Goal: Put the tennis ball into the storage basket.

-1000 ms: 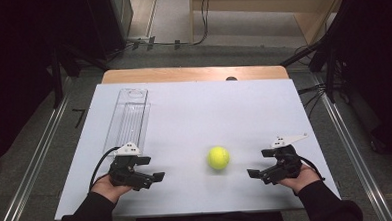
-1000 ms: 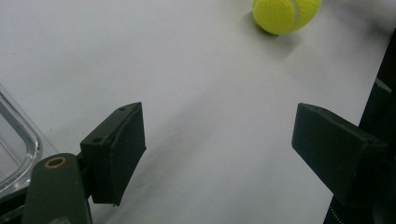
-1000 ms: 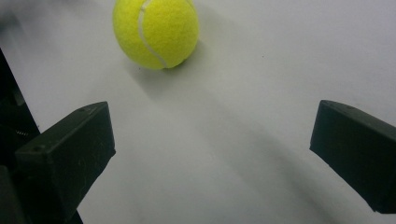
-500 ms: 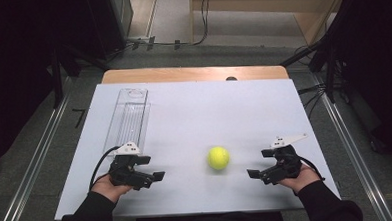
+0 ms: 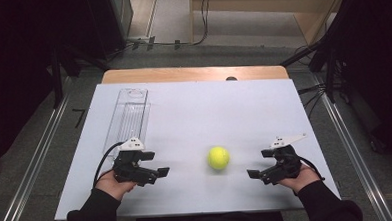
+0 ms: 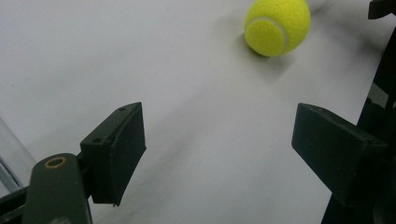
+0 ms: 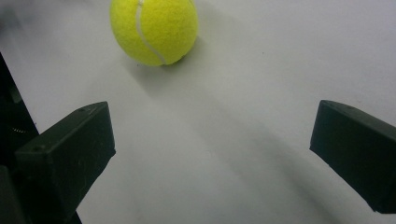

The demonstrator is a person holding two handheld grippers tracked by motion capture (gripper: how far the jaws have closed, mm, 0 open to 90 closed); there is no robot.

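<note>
Two tongs agape | tennis ball (image 5: 218, 158) between | round, no long axis

tennis ball (image 5: 218, 158) | yellow-green, white seam | resting free on white tabletop | near front edge, centre-right

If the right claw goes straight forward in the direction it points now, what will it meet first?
Most likely the tennis ball. The right claw is open, with bare white table ahead of it; the ball lies a little left of its centre line, so it might just pass beside it.
</note>
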